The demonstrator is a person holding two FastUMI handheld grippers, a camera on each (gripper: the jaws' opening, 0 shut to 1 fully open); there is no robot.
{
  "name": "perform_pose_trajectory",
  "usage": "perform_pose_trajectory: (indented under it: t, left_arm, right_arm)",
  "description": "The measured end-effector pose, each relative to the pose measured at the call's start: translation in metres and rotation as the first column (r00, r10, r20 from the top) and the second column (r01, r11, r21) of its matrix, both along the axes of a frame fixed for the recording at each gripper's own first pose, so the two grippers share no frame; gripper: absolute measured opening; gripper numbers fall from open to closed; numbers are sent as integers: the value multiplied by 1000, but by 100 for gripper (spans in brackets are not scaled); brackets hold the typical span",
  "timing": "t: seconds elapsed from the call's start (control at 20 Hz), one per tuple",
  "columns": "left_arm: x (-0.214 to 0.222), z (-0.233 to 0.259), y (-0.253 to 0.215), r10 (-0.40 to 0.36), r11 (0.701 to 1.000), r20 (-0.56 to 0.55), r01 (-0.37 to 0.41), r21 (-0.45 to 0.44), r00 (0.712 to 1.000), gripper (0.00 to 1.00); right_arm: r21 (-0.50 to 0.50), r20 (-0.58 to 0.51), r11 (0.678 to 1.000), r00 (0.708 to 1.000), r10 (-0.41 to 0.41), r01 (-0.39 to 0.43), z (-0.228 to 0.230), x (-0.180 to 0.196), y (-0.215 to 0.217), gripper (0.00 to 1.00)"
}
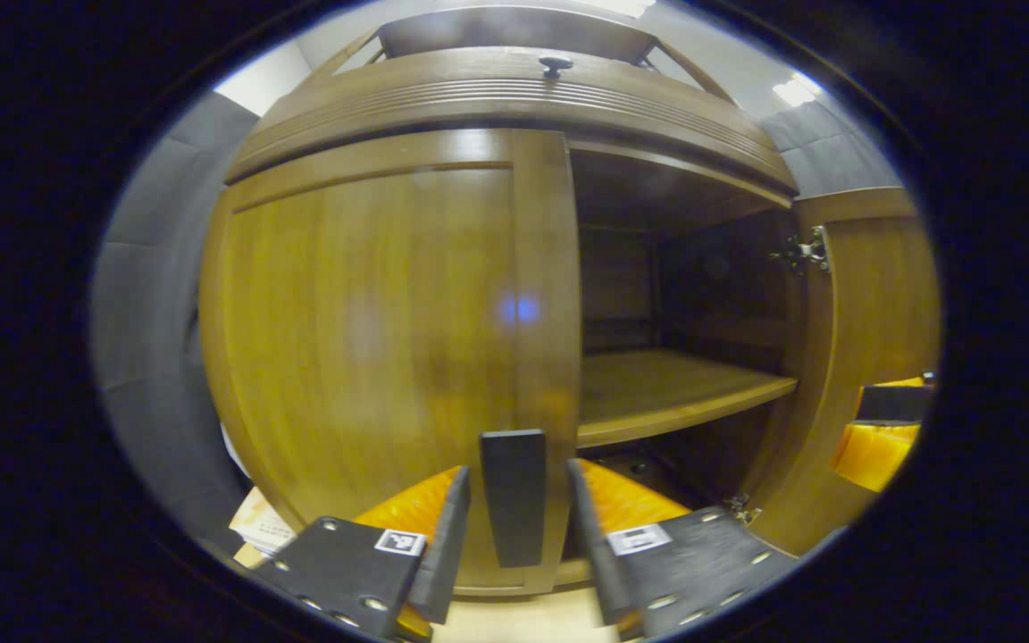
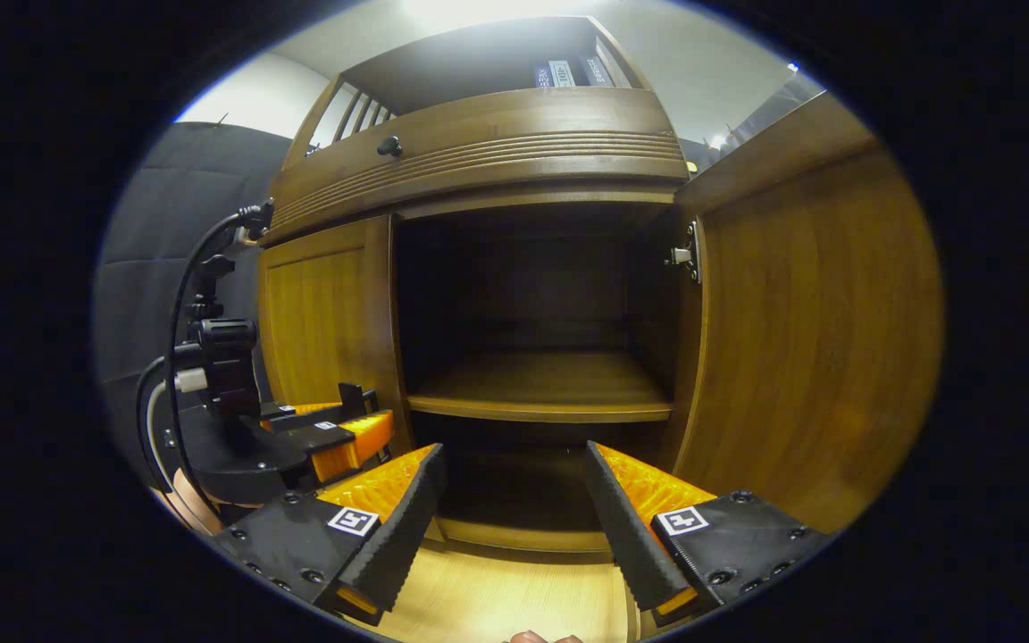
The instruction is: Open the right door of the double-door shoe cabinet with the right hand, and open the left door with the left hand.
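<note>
In my left gripper view, the left door (image 1: 372, 357) of the cabinet (image 1: 514, 98) is closed in front of me. My left gripper (image 1: 514, 527) has its fingers apart, one on each side of the dark flat handle (image 1: 513, 496) at the door's right edge; I cannot tell whether either finger touches it. Each finger mount carries a small square marker, no words on them. To the right, the compartment stands open with a bare wooden shelf (image 1: 666, 393) inside. Farther right, the right door (image 1: 872, 339) is swung out, its hinge (image 1: 802, 252) showing near the top, and part of my other gripper shows at that door's edge. A small dark knob (image 1: 556, 64) sits on the drawer front above.

In my right gripper view, my left gripper (image 2: 349, 420) and its cables are at the left, against the closed left door (image 2: 322, 313). In the middle, the open compartment holds only its shelf (image 2: 541, 388). My right gripper (image 2: 514, 527) is open, holding nothing, above the pale floor (image 2: 497, 598). The right door (image 2: 818, 339) stands wide open at the right. Up top, some labelled items (image 2: 568, 73) sit in the cabinet's upper rack; their writing is too small to read.
</note>
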State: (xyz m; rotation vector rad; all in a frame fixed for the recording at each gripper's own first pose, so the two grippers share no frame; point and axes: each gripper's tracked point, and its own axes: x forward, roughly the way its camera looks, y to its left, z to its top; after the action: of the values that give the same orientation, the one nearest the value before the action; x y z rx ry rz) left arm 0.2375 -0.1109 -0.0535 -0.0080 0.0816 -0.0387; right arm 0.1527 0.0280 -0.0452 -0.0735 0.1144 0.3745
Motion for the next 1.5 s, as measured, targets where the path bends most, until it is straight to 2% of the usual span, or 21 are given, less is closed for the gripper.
perform_pose_trajectory:
  t: [0.05,0.5,0.6,0.7,0.75,0.8,0.9,0.95,1.15,1.2,1.4,1.5]
  left_arm:
    - [-1,-3,3,11,1000,-9,-11,-6,1000,38]
    - [0,-6,0,31,999,-18,-32,-20,999,16]
    - [-1,-8,-1,23,999,-23,-24,-26,999,18]
    - [-2,-6,-1,19,1000,-27,-19,-25,999,13]
    - [-3,-5,-1,16,1000,-25,-17,-25,1000,18]
    - [-4,-4,-1,12,1000,-25,-13,-26,1000,13]
    - [-6,-1,-1,2,1000,-25,-3,-30,1000,18]
    - [-6,0,-2,-4,1000,-23,3,-31,1000,16]
    - [-5,1,-3,-30,999,-18,29,-37,999,18]
    - [-6,1,-3,-36,999,-17,35,-37,999,16]
    - [-5,-1,-3,-51,998,-9,51,-36,999,18]
    - [-5,1,-3,-58,998,-6,58,-37,998,18]
  right_arm:
    - [1,-1,1000,1000,3,-3,0,1,0,95]
    - [1,-9,1000,1000,15,-15,-3,3,0,98]
    - [2,-8,1000,1000,14,-14,-3,0,1,95]
    - [3,-7,1000,1000,10,-10,-3,-2,1,98]
    - [5,-8,1000,1000,8,-8,-2,-4,2,98]
    - [7,-8,1000,1000,4,-4,-2,-6,2,98]
    - [14,-7,1000,1000,-5,5,-1,-11,2,98]
    - [17,-7,1000,1000,-10,10,-1,-13,3,98]
    - [19,-9,999,1000,-29,29,0,-27,5,95]
    - [20,-9,999,999,-34,34,1,-31,6,98]
    - [26,-11,998,998,-56,56,0,-49,9,95]
    - [23,-7,997,998,-67,68,1,-56,11,97]
